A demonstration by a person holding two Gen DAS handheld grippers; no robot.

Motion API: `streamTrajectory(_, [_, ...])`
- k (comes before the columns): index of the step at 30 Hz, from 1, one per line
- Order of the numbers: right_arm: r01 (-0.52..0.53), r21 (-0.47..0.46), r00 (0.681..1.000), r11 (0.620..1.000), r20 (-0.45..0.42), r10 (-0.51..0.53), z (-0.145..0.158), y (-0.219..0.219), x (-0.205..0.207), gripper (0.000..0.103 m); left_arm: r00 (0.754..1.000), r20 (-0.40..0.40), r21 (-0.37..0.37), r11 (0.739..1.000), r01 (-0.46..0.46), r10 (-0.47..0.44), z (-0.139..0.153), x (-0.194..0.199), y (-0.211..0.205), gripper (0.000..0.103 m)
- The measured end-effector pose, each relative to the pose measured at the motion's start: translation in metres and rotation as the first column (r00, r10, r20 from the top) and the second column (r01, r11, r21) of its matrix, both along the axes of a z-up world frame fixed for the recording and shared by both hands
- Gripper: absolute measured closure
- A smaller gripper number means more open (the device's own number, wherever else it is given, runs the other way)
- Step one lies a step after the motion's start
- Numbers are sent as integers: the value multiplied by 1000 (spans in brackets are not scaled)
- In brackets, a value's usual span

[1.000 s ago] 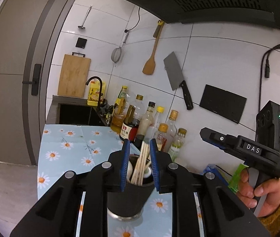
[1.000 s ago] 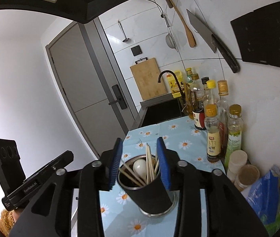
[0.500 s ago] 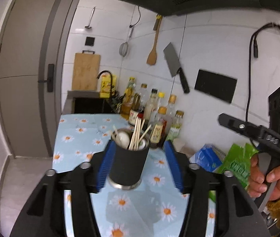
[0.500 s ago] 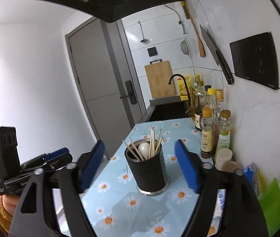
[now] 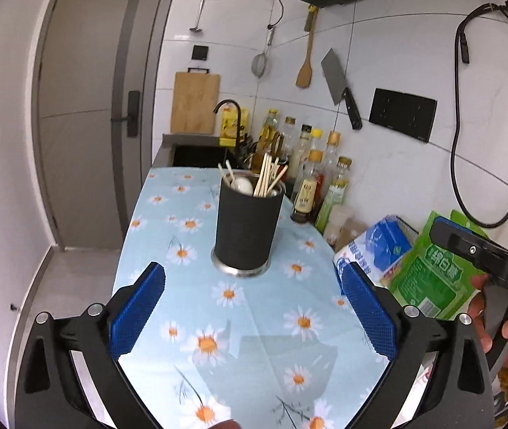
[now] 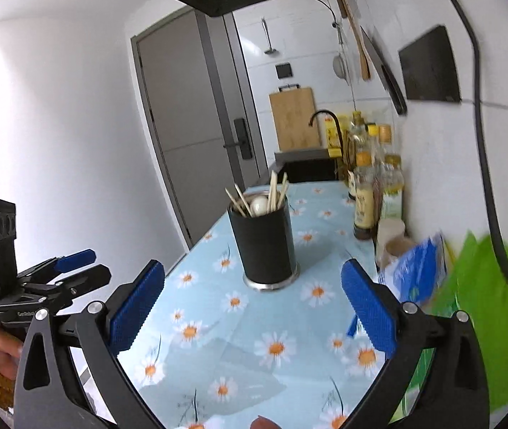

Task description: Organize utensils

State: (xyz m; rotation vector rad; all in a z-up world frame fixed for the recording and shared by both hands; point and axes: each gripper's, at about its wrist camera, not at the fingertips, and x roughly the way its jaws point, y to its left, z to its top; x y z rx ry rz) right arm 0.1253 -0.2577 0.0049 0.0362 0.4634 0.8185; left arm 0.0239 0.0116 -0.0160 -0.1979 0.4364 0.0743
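A black utensil holder (image 5: 247,230) with a steel base stands upright on the daisy-print counter (image 5: 254,350). It holds several wooden chopsticks (image 5: 266,178) and a white spoon (image 5: 242,185). It also shows in the right wrist view (image 6: 266,245). My left gripper (image 5: 252,312) is open and empty, well back from the holder. My right gripper (image 6: 252,309) is open and empty too, also short of the holder. Each gripper appears in the other's view: the right one (image 5: 483,261) to the right, the left one (image 6: 71,268) to the left.
Several sauce and oil bottles (image 5: 311,178) line the tiled wall behind the holder. Blue (image 5: 375,246) and green (image 5: 433,271) bags lie at the right. A sink with black tap (image 5: 227,107), cutting board (image 5: 195,103), cleaver (image 5: 340,89) and spatula (image 5: 306,68) are farther back. The counter's left edge drops to the floor.
Both grippers were closed about the chopsticks at the holder's top; they have opened wide and pulled back toward me. The holder stays standing with the chopsticks in it.
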Motion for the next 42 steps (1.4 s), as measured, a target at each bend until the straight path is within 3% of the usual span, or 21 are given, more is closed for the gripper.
streamTrajectory(5, [-10,-34,1000,999,-15,9,-12,-6,-12,5,999,-29,46,999,-12,14,-14,-13,-21,7])
streamTrajectory(20, [-4,-64,996,998,-88,-1,-41,-16,-34,5,993,-119,45,998,32,-26,-44,-20,-49,7])
streamTrajectory(42, [59,-75,985,995,-156,-71,-71,-22,-42,5,985,-172,-27,1000,-2,-2,-68,-23,-54,7])
